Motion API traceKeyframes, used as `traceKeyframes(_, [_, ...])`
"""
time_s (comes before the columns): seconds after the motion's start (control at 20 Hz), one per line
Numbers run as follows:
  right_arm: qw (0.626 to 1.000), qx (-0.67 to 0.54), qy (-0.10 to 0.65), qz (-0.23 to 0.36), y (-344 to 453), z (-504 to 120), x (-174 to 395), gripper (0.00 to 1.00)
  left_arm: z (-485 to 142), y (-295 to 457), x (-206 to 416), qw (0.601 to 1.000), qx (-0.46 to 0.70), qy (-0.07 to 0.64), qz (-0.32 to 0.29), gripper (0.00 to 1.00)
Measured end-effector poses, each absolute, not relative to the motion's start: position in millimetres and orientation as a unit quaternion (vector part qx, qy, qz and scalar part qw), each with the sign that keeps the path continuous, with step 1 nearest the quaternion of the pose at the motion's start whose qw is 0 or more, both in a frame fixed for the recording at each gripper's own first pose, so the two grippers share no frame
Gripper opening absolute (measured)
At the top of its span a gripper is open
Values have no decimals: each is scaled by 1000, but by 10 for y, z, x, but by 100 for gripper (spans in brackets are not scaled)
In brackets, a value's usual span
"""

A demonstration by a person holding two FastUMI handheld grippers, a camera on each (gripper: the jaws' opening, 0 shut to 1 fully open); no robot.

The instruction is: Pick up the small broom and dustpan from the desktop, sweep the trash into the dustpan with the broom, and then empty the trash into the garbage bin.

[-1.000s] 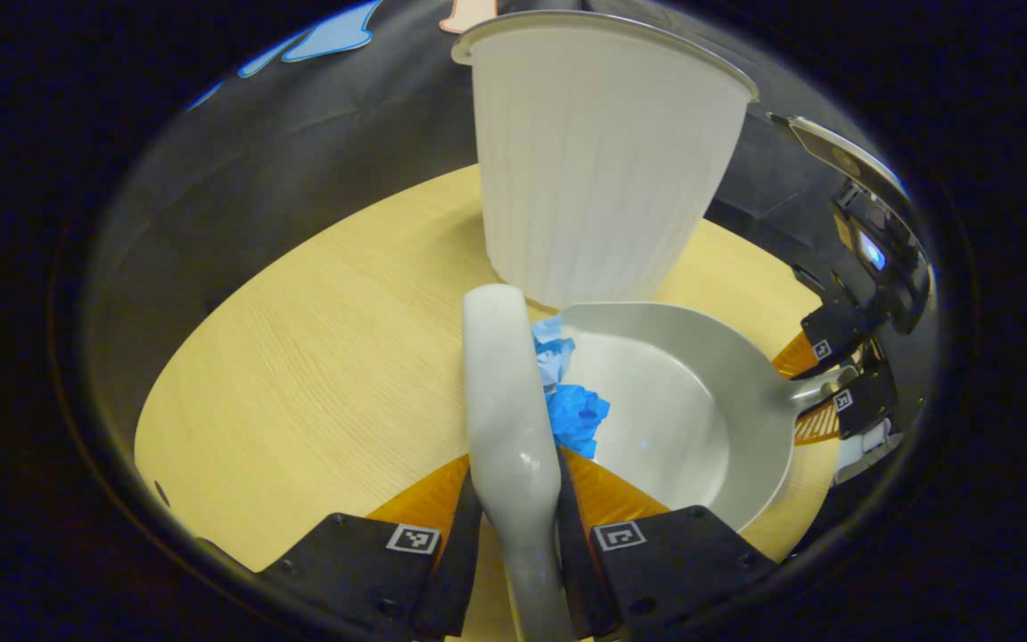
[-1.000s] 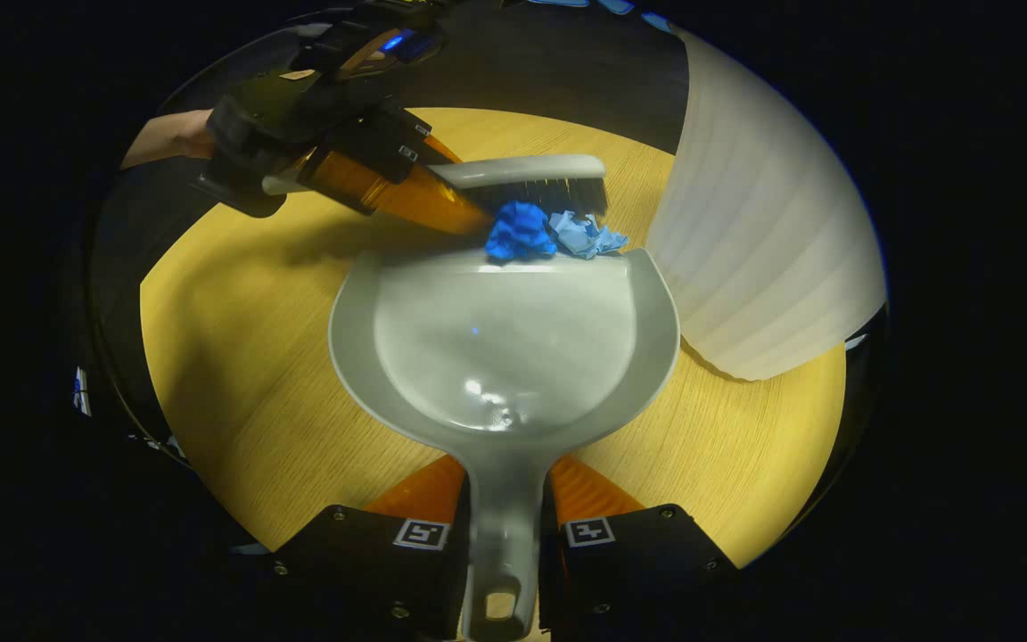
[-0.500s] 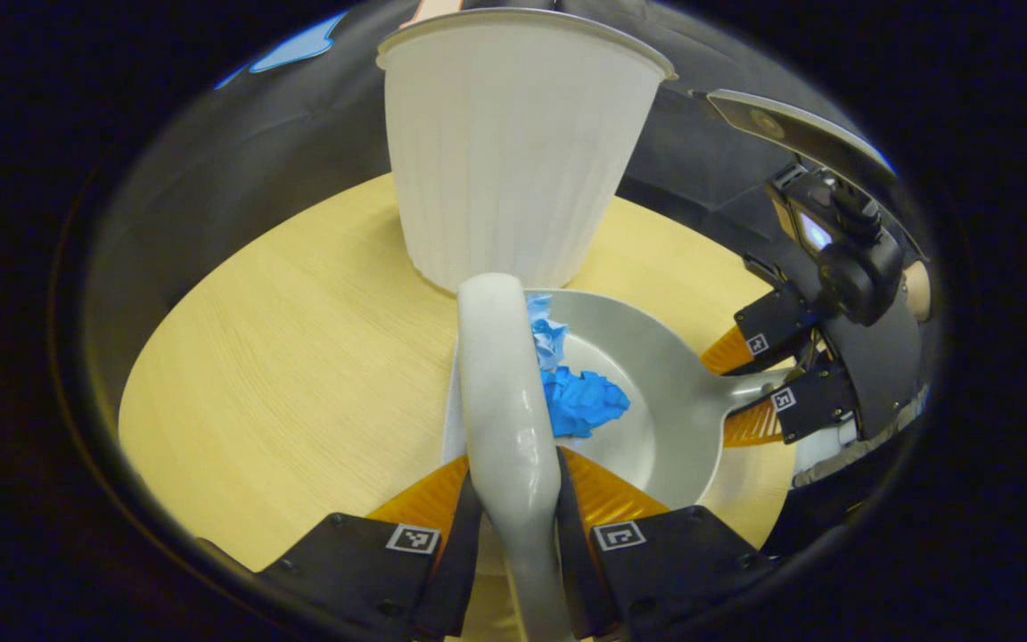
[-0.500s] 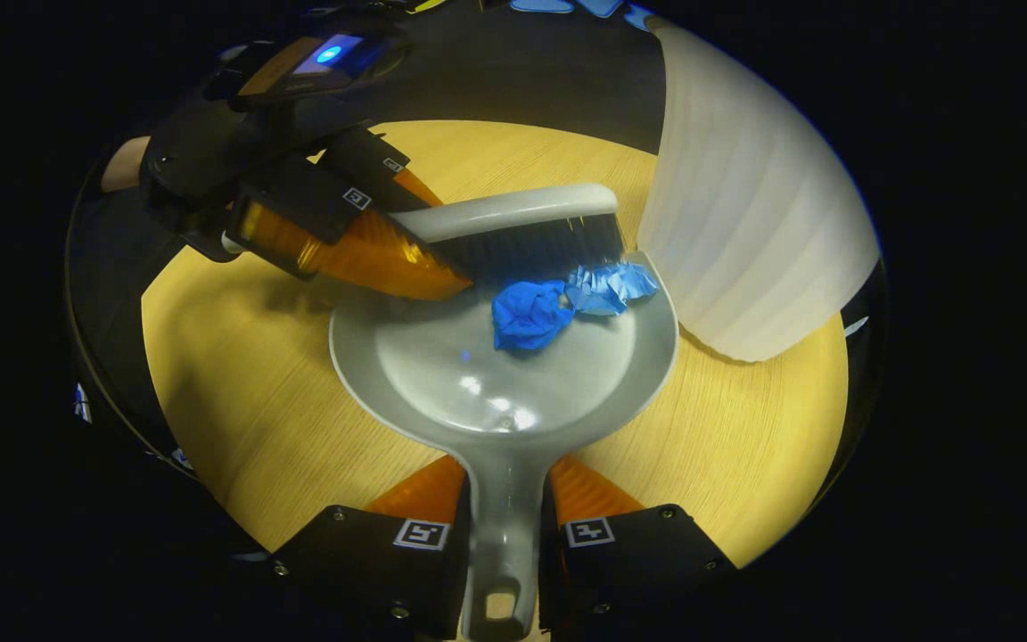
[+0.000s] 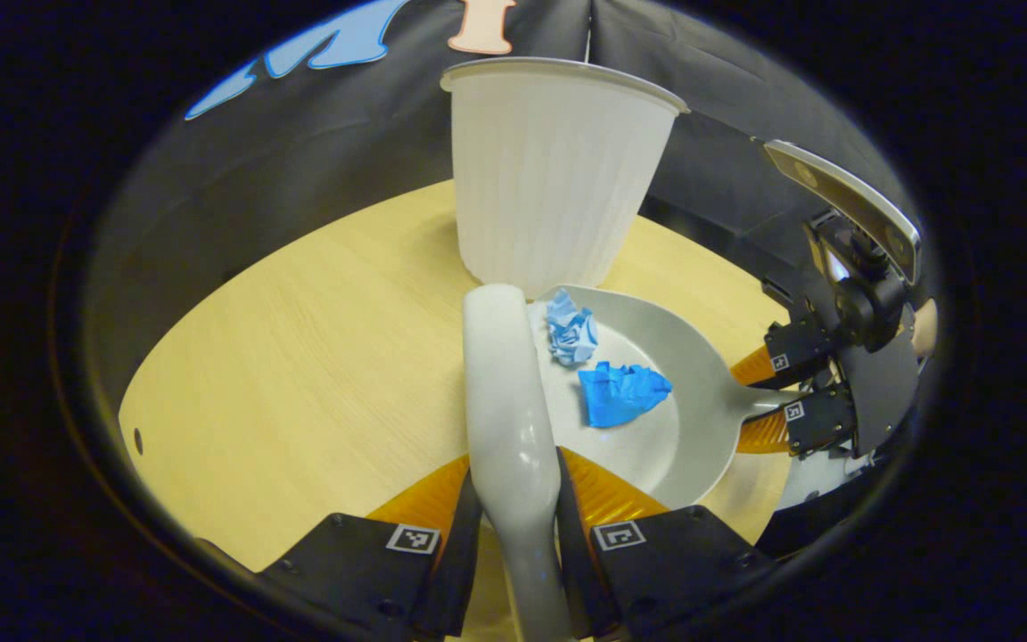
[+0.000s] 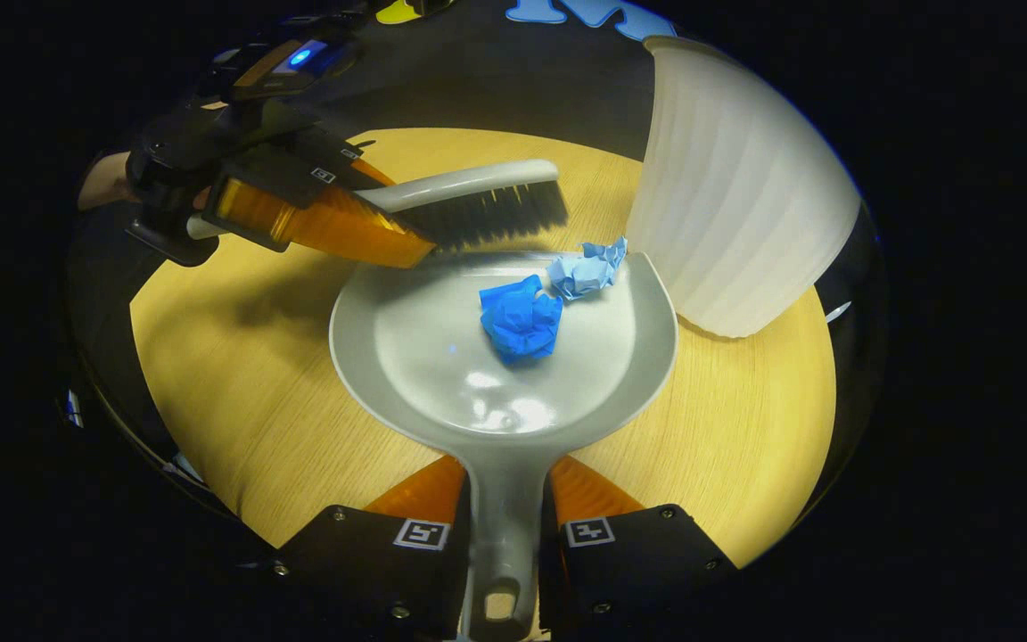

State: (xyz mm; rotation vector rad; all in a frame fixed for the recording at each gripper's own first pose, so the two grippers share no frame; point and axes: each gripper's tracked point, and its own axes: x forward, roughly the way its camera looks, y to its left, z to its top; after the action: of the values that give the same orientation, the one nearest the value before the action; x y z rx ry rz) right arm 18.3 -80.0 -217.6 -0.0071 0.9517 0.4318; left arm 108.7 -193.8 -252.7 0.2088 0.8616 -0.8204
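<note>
My right fingers clamp the grey plastic dustpan holding two blue paper wads; the white ribbed bin stands just ahead-right. My left fingers grip the broom.

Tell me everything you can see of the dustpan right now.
The dustpan is a pale grey, glossy, plastic-looking scoop with a rounded back, raised rim and a short handle with a hole at its end. It lies flat on the wooden table, mouth beside the white bin. The right hand-held gripper clamps its handle. Two crumpled blue paper wads sit inside.
</note>
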Motion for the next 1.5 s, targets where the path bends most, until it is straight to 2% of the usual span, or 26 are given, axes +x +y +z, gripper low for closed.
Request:
traceKeyframes(0.1, [869,-6,454,198,-787,-2200,155,33,-2462,-1751,1160,834,90,400,-370,51])
traceKeyframes(0.15, [871,-9,452,194,-785,-2183,162,33,-2435,-1663,1178,838,86,399,-362,48])
traceKeyframes(0.2, [872,-14,452,190,-800,-2178,159,33,-2420,-1569,1198,842,83,397,-354,51])
traceKeyframes(0.25, [873,-20,452,185,-807,-2161,153,33,-2403,-1481,1211,846,81,397,-348,48])
traceKeyframes(0.4, [874,-33,454,171,-836,-2099,141,33,-2375,-1180,1243,854,72,398,-326,49])
traceKeyframes(0.85, [880,1,452,150,-783,-1782,123,33,-2389,-288,1004,876,40,408,-256,51])
traceKeyframes(1.15, [877,28,445,181,-787,-1571,200,33,-2397,119,863,884,23,416,-210,46])
traceKeyframes(1.5, [851,149,459,208,-841,-1393,267,33,-2309,455,663,890,-11,424,-164,46])
